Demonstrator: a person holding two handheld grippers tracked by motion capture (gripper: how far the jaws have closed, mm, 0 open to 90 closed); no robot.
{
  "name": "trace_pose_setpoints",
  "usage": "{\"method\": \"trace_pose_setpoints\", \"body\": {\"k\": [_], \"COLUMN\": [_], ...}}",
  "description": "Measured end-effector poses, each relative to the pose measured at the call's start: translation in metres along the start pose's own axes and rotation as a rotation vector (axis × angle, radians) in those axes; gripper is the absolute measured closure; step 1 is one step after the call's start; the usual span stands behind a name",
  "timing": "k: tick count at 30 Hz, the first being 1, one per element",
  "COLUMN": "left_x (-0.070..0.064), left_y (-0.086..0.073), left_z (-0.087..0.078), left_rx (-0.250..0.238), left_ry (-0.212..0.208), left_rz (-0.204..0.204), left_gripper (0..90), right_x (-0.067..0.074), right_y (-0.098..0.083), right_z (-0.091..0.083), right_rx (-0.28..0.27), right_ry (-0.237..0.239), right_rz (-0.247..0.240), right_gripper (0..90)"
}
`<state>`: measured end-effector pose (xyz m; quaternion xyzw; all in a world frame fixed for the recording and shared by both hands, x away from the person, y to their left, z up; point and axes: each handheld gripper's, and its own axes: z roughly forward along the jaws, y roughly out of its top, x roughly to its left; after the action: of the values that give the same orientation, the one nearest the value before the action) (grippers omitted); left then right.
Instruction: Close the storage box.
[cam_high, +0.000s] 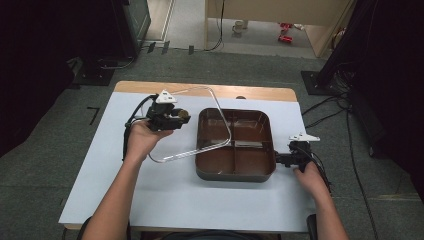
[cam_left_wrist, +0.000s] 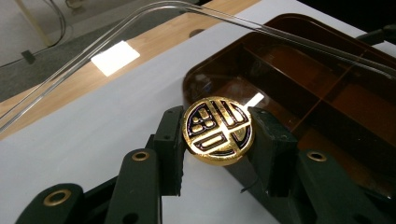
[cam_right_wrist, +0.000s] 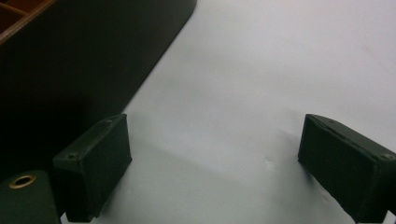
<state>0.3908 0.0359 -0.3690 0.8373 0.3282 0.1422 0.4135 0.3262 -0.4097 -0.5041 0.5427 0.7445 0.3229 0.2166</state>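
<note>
Lid (cam_high: 192, 125) tilted left of tray (cam_high: 235, 172) | left gripper (cam_left_wrist: 218, 135) jaws clamped on gold knob (cam_left_wrist: 218, 129) | right gripper (cam_right_wrist: 215, 172) jaws apart, beside tray's right wall

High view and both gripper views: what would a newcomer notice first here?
The clear lid, lifted and tilted over the left half of the brown tray, held by its gold knob in the left gripper. In the left gripper view that knob, with its dark emblem, sits clamped between the black jaws. The right gripper rests open on the white table at the tray's right edge.
</note>
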Motion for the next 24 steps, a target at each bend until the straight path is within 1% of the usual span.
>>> {"method": "trace_pose_setpoints", "body": {"k": [2, 3, 4, 5, 6, 7, 9, 10, 11, 12, 15, 20, 21, 22, 23, 24], "left_x": [-0.006, -0.012, -0.012, -0.015, -0.022, -0.022, -0.029, -0.035, -0.038, -0.038, -0.047, -0.059, -0.063, -0.063, -0.066, -0.067], "left_y": [0.002, 0.003, 0.003, 0.004, 0.006, 0.006, 0.008, 0.01, 0.011, 0.011, 0.014, 0.018, 0.02, 0.02, 0.021, 0.021], "left_z": [0.006, 0.013, 0.013, 0.016, 0.022, 0.022, 0.028, 0.034, 0.037, 0.037, 0.046, 0.056, 0.061, 0.061, 0.064, 0.066], "left_rx": [0.007, 0.012, 0.012, 0.012, 0.01, 0.01, 0.012, 0.015, 0.017, 0.017, 0.024, 0.017, 0.015, 0.015, 0.019, 0.017], "left_ry": [-0.014, -0.03, -0.03, -0.039, -0.052, -0.052, -0.071, -0.09, -0.097, -0.097, -0.117, -0.141, -0.155, -0.155, -0.164, -0.169], "left_rz": [0.015, 0.028, 0.028, 0.034, 0.047, 0.047, 0.069, 0.081, 0.081, 0.081, 0.095, 0.125, 0.137, 0.137, 0.149, 0.152], "left_gripper": [59.3, 59.3, 59.3, 59.3, 59.3, 59.3, 59.3, 59.3, 59.3, 59.3, 59.3, 59.3, 59.3, 59.3, 59.3, 59.3], "right_x": [0.0, 0.0, 0.0, 0.0, 0.0, 0.0, 0.0, 0.0, 0.0, 0.0, 0.0, 0.0, 0.0, 0.0, 0.0, 0.0], "right_y": [0.0, 0.0, 0.0, 0.0, 0.0, 0.0, 0.0, 0.0, 0.0, 0.0, 0.0, 0.0, 0.0, 0.0, 0.0, 0.0], "right_z": [0.0, 0.0, 0.0, 0.0, 0.0, 0.0, 0.0, 0.0, 0.0, 0.0, 0.0, 0.0, 0.0, 0.0, 0.0, 0.0], "right_rx": [0.0, 0.0, 0.0, 0.0, 0.0, 0.0, 0.0, 0.0, 0.0, 0.0, 0.0, 0.0, -0.001, -0.001, -0.001, 0.0], "right_ry": [0.0, 0.0, 0.0, 0.0, 0.0, 0.0, 0.0, 0.0, 0.0, 0.0, 0.0, 0.0, 0.0, 0.0, 0.0, 0.0], "right_rz": [-0.001, 0.0, 0.0, 0.0, -0.001, -0.001, 0.0, 0.0, -0.001, -0.001, -0.001, 0.0, 0.001, 0.001, 0.0, 0.001], "right_gripper": [8.8, 8.8, 8.8, 8.8, 8.8, 8.8, 8.8, 8.8, 8.8, 8.8, 8.8, 8.8, 8.8, 8.8, 8.8, 8.8]}}
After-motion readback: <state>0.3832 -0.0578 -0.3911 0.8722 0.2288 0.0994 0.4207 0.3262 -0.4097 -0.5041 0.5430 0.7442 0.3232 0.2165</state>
